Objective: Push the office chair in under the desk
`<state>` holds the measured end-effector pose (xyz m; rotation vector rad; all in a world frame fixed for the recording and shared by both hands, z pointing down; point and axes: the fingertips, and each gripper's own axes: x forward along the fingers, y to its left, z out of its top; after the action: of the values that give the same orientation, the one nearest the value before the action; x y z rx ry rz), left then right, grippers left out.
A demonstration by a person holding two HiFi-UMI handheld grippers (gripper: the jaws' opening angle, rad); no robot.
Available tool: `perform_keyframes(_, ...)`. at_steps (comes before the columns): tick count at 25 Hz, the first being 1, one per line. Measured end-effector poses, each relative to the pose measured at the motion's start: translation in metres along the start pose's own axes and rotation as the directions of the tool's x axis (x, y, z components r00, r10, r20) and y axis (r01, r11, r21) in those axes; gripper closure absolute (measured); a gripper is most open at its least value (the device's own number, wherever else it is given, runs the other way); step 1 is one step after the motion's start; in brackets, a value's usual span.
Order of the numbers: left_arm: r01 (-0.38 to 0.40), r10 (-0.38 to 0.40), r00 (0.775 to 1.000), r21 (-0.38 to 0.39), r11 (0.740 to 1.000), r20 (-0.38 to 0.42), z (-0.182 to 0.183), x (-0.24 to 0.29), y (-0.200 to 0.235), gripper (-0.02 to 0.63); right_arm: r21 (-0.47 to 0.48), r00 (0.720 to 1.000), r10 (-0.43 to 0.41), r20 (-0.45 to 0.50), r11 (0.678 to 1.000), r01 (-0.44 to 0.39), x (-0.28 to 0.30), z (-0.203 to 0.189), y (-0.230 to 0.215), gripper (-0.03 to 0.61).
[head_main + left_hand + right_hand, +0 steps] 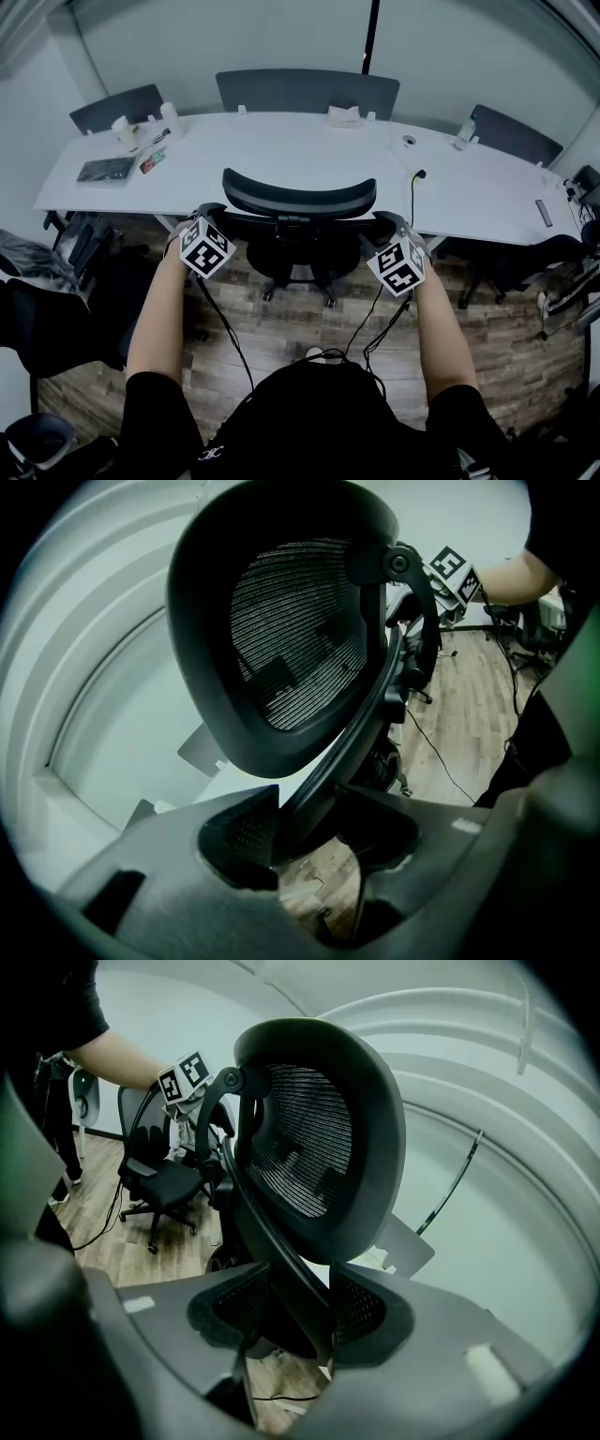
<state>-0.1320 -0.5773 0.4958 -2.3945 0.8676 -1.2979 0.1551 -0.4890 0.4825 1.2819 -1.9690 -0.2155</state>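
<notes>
Head view: black mesh office chair (298, 199) stood at long white desk (281, 145); left tongs (213, 210), right tongs (383, 219) (one per side) clamped its frame.

Overall light: even and soft, from above; a cool greenish tint in all three views.
Head view: the long white desk top (281, 150) is very bright, almost washed out; the brown wood-plank floor (291, 323) below it is clearly darker.
Shadows: soft only, with a dim band under the desk edge.
Contrast: against the pale bright wall (84, 667), the black mesh-backed office chair (300, 639) looks nearly like a silhouette, but its weave is sharp.
Focus: the near jaws of the dark grey left gripper (309, 803) and of the dark grey right gripper (302, 1283) are blurred.
Distortion: strong fisheye; wall lines bend into arcs and the corners go black.
</notes>
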Motion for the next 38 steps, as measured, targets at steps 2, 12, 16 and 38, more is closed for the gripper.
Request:
perform_keyframes(2,-0.003,0.003,1.000,-0.003,1.000,0.007,0.001,0.004,0.004,0.431,0.001,1.000,0.000,0.000,1.000,0.000,0.005,0.000,-0.004,0.377)
perform_keyframes(12,-0.011,0.011,1.000,-0.011,1.000,0.010,0.007,0.020,0.024,0.430,-0.003,1.000,0.016,0.012,1.000,-0.016,0.024,0.007,-0.020,0.377)
perform_keyframes(16,-0.013,0.013,1.000,-0.015,1.000,-0.001,0.003,0.024,0.032,0.430,-0.011,0.999,0.004,0.044,1.000,-0.004,0.027,0.012,-0.017,0.377)
perform_keyframes(38,-0.170,0.241,0.952,-0.327,0.929,0.189,0.020,-0.018,0.035,0.493,0.098,0.971,-0.125,0.202,0.989,0.107,0.001,0.033,-0.023,0.412)
